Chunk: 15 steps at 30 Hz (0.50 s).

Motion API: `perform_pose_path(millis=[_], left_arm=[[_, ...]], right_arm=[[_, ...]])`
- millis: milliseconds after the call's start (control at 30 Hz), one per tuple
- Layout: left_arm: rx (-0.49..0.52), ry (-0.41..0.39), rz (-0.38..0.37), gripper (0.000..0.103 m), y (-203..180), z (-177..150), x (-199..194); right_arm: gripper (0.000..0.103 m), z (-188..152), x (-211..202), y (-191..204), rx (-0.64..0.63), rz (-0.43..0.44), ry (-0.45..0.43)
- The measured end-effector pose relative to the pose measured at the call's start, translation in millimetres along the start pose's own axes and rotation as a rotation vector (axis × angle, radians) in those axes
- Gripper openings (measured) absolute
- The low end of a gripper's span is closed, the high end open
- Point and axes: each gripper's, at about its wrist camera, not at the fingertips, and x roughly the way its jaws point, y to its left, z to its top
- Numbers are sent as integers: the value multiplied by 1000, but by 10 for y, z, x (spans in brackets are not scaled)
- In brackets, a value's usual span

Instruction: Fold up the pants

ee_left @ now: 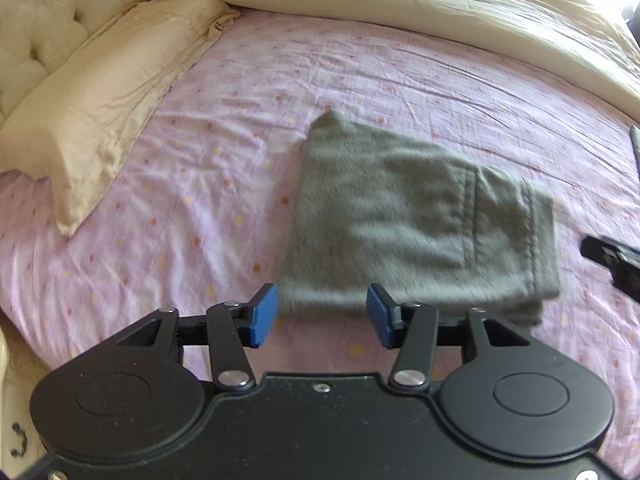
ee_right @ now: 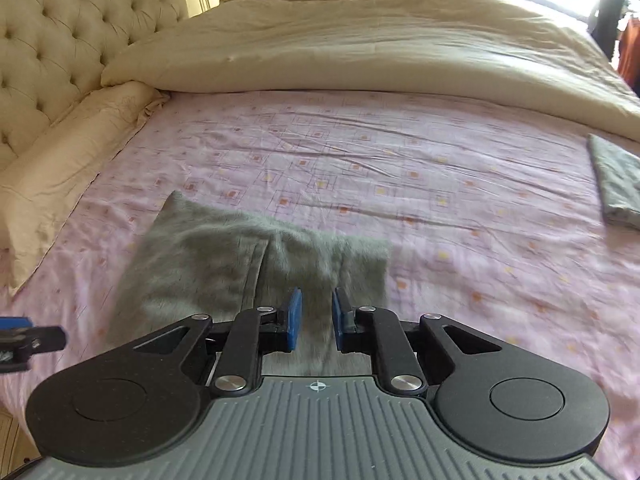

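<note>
Grey-green pants (ee_left: 400, 220) lie folded into a compact packet on the pink patterned sheet (ee_left: 192, 208), with a stitched back pocket facing up. My left gripper (ee_left: 322, 312) hovers at the packet's near edge, open, with nothing between its blue pads. In the right wrist view the same pants (ee_right: 224, 264) lie just ahead and to the left. My right gripper (ee_right: 316, 320) is over their near right part, its pads a narrow gap apart, with only blurred cloth showing below. Each gripper shows at the edge of the other's view: the right gripper (ee_left: 612, 258) and the left gripper (ee_right: 24, 336).
A second folded grey garment (ee_right: 618, 184) lies at the sheet's right side. A cream pillow (ee_left: 92, 120) lines the left, against a tufted headboard (ee_right: 60, 40). A rumpled cream duvet (ee_right: 360, 48) is heaped across the far side of the bed.
</note>
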Motion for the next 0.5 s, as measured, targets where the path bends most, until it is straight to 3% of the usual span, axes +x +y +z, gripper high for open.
perform_pose_path(millis=[200,500], left_arm=[[2,6,-1,59,-241,-221,-240],[73,-63,6,64,-435,-292,-564]], right_arm=[[16,-181,-515,-70,70,-3,6],[16,-247,-813,-58,87,6,-17]])
